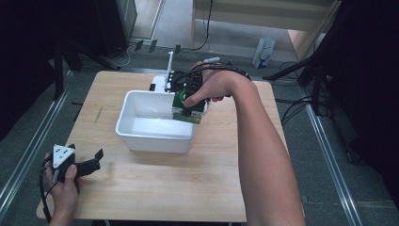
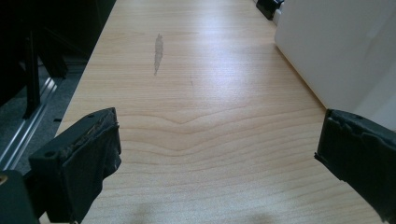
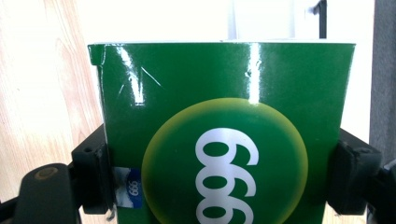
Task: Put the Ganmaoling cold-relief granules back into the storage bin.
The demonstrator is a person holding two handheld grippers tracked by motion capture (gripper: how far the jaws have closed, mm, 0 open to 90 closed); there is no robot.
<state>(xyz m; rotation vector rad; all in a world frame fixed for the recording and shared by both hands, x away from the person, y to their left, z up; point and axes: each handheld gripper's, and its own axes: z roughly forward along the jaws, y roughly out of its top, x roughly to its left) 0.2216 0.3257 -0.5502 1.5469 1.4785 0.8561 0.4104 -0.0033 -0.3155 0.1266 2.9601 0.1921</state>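
A green box (image 1: 187, 109) with a yellow circle and white digits (image 3: 224, 140) is clamped between the jaws of my right gripper (image 1: 188, 106), which is shut on it. The box hangs at the right rim of a white plastic bin (image 1: 141, 136) in the middle of the wooden table (image 1: 155, 188). My left gripper (image 1: 91, 162) rests near the table's front left corner, held by a hand, and stands open with nothing between its fingers (image 2: 79, 158). The bin's white wall (image 2: 336, 46) lies ahead and to its right.
A white and black device (image 1: 164, 82) with an upright white post stands behind the bin at the table's far edge. A grey streak (image 2: 158, 49) marks the wood left of the bin. Dark stands and cables ring the table on the floor.
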